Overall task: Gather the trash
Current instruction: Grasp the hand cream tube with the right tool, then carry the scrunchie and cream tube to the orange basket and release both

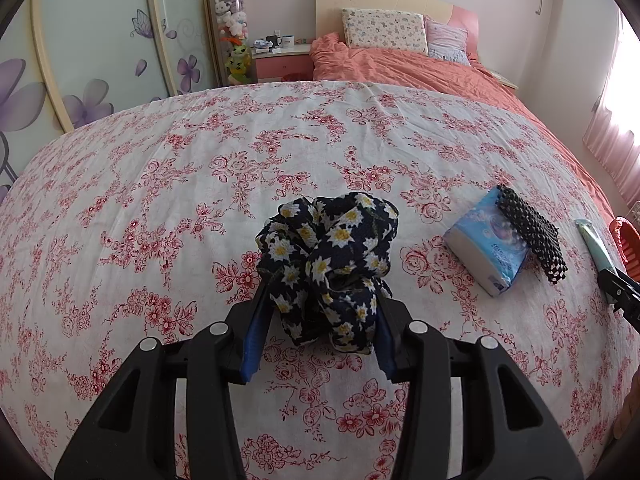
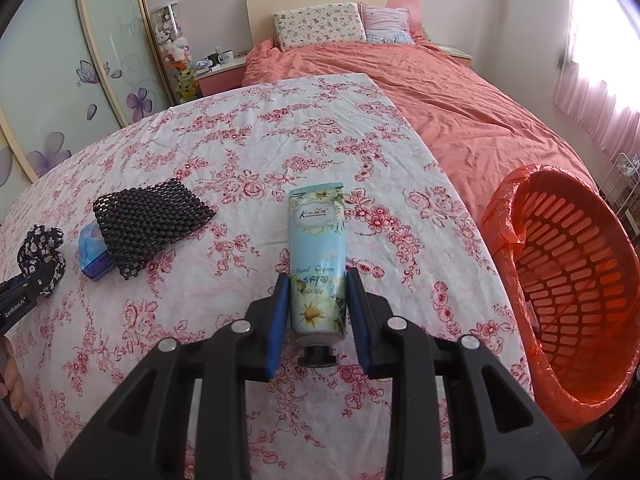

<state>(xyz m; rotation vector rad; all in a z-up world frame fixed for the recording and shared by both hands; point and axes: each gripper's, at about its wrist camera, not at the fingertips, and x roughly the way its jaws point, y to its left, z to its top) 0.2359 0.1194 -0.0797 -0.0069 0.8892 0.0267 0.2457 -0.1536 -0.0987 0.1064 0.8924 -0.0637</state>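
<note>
Scrunchie (image 1: pixel 328 268) is sitting clenched in the left gripper (image 1: pixel 322 300). The right gripper (image 2: pixel 316 292) is grasping the hand cream tube (image 2: pixel 318 260) beside the orange basket (image 2: pixel 568 280).

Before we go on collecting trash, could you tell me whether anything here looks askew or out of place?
The black beaded mat lies tilted, propped half on top of the tissue pack instead of flat on the cloth. Nothing looks spilled or damaged.

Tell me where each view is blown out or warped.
Left wrist view: the window at the right edge is overexposed, and fisheye bulges the floral cloth into a dome. Right wrist view: the window at upper right washes out to white, the wardrobe frames bow into curves, and dark vignette fills the corners.
</note>
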